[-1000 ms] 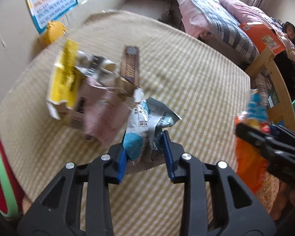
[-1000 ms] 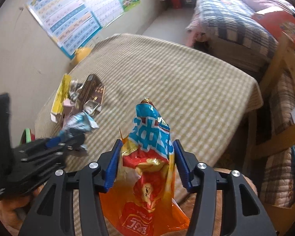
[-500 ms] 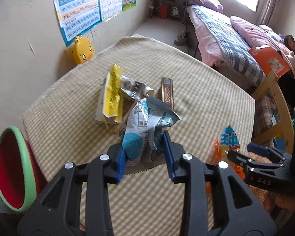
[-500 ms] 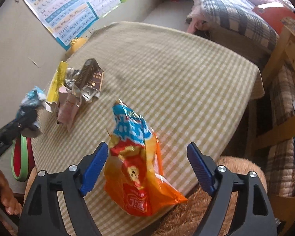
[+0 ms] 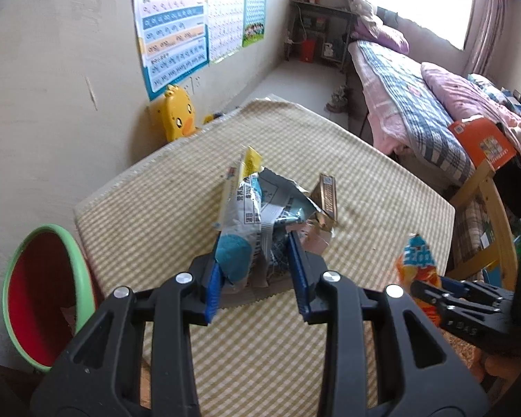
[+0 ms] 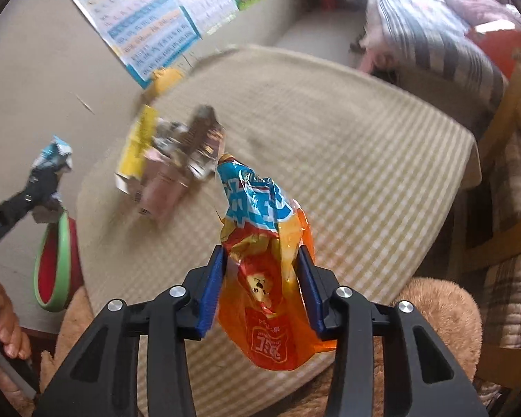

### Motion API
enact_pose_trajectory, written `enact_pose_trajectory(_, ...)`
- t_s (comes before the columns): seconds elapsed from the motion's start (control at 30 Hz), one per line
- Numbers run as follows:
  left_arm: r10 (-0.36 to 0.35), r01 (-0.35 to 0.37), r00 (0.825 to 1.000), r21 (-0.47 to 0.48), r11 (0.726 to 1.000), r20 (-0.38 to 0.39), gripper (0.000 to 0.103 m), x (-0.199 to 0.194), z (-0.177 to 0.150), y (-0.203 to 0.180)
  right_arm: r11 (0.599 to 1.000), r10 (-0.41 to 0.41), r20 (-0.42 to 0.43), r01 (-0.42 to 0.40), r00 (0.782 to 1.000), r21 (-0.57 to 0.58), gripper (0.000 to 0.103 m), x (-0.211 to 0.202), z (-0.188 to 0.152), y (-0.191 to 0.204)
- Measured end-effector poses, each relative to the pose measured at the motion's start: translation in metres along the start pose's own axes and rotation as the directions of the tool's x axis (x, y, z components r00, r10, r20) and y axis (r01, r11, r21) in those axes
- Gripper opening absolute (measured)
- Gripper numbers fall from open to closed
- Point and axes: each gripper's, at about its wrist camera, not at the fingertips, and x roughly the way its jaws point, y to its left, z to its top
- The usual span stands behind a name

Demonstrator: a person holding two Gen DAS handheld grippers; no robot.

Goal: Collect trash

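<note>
My left gripper (image 5: 257,271) is shut on a crumpled blue and silver wrapper (image 5: 257,219), held up above the checked tablecloth (image 5: 364,180). From the right wrist view that wrapper (image 6: 54,154) shows at the far left in the left gripper (image 6: 41,187). My right gripper (image 6: 264,281) has its jaws closing on an orange and blue snack bag (image 6: 260,260), its blue pads pressing the bag's sides. The same bag (image 5: 416,260) appears at the right of the left wrist view. A pile of wrappers (image 6: 170,160), yellow, pink and brown, lies on the table.
A red bin with a green rim (image 5: 41,299) stands on the floor left of the table, also seen as the bin (image 6: 52,267). A yellow duck toy (image 5: 175,118) sits by the wall. A wooden chair (image 5: 486,215) and a bed (image 5: 416,111) lie to the right.
The left gripper rose and drew back from the pile with the wrapper. The right gripper opened wide, dropping the snack bag onto the table, then closed on it again.
</note>
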Motion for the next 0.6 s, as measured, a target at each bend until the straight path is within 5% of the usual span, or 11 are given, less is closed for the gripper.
enact_pose_trajectory(0.3,0.038,-0.036,0.998,-0.028,0.999,0.057,0.033,-0.022,0.001,0.026,0.995,0.050,0.152,-0.036,0.987,-0.098,0.040,-0.046,0.021,0.054)
enact_pose_trajectory(0.6,0.079,-0.073,0.991,-0.055,0.996,0.107,0.033,-0.040,0.003,0.049,0.982,0.094,0.206,-0.057,0.974,-0.180,0.040,-0.056,0.038,0.102)
